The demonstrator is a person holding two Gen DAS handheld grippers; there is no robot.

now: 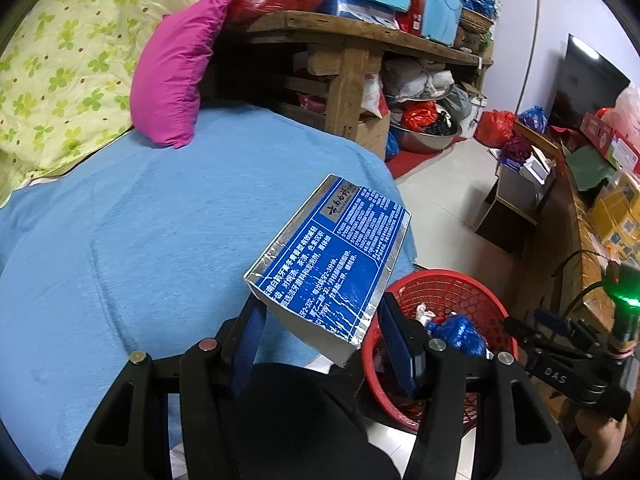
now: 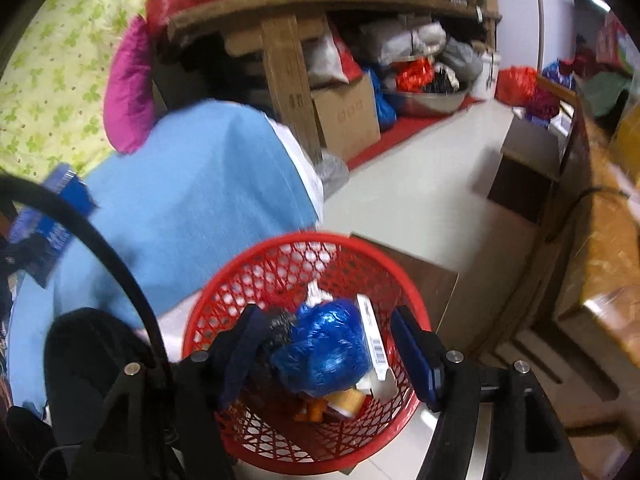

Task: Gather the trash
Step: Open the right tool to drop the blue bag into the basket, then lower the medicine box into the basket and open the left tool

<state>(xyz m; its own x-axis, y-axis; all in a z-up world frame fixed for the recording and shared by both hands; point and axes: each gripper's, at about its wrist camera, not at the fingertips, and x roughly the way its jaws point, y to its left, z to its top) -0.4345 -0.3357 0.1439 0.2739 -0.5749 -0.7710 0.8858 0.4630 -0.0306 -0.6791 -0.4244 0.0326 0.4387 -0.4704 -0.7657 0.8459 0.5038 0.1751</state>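
Carton (image 1: 328, 264) — blue-and-silver toothpaste box — clamped at its lower end in left gripper (image 1: 320, 334), carried over the blue bedspread (image 1: 140, 240) toward red basket (image 2: 304, 344) on the floor; right gripper (image 2: 324, 354) over basket, jaws parted, empty — blue bag (image 2: 324, 344) lies inside.
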